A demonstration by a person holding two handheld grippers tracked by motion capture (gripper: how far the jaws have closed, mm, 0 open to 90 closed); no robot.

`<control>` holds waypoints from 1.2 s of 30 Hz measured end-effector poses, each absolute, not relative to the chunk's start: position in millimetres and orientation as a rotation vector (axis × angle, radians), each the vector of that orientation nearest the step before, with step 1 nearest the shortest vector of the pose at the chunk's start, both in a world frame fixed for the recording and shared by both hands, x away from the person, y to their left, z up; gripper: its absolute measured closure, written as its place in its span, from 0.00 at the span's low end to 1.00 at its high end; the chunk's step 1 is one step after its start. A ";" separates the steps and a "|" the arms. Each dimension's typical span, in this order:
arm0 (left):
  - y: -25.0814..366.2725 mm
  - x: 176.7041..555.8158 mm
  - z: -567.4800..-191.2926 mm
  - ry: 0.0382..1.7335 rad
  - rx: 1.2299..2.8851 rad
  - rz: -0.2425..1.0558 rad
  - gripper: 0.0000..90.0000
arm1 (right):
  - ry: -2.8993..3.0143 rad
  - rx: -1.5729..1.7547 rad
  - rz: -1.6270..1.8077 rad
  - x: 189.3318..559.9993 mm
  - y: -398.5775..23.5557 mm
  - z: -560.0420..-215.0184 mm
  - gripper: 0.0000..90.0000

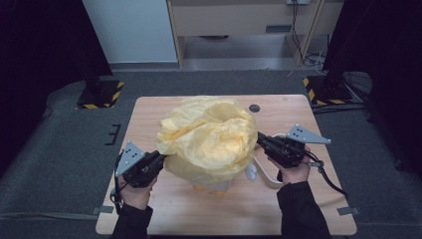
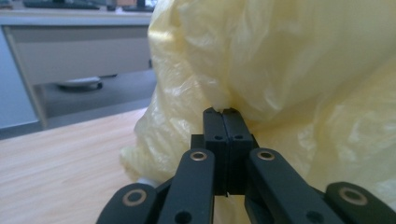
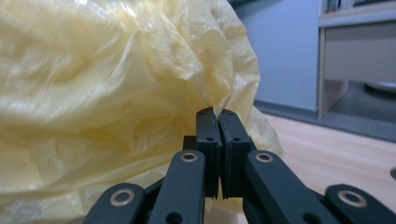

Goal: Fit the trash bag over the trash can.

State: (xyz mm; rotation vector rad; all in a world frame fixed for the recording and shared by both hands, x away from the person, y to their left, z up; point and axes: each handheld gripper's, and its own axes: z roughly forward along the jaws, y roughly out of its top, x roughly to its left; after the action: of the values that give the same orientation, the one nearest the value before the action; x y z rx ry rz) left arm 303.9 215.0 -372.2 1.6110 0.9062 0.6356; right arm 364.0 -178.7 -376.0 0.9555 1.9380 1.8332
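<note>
the left gripper, matte black with a grey three-cornered plate on top, has its jaws pressed together on a pinch of thin film at the left edge of the yellow plastic bag. the bag is crinkled, glossy and translucent, billowed into a rounded heap at the middle of the pale wood-grain table, with something white showing at its lower right edge. the right gripper, of the same build, clamps the bag's right edge, its jaws closed on a puckered fold.
</note>
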 end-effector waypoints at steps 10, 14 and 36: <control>215.2 302.0 -396.3 0.956 1.688 0.625 1.00 | 1.934 0.984 1.745 360.1 -187.2 -390.5 0.98; 212.3 309.1 -400.3 0.974 1.689 0.643 1.00 | 1.885 1.021 1.696 365.3 -182.9 -390.4 0.98; 247.6 280.4 -373.8 0.927 1.581 0.664 0.72 | 1.828 1.049 1.759 362.1 -212.3 -397.4 0.41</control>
State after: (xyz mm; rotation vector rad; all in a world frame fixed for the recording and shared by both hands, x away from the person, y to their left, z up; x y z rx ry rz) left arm 280.4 247.6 -373.8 1.5807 0.9270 0.6644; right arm 362.1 -212.3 -397.4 1.0487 1.8282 1.7588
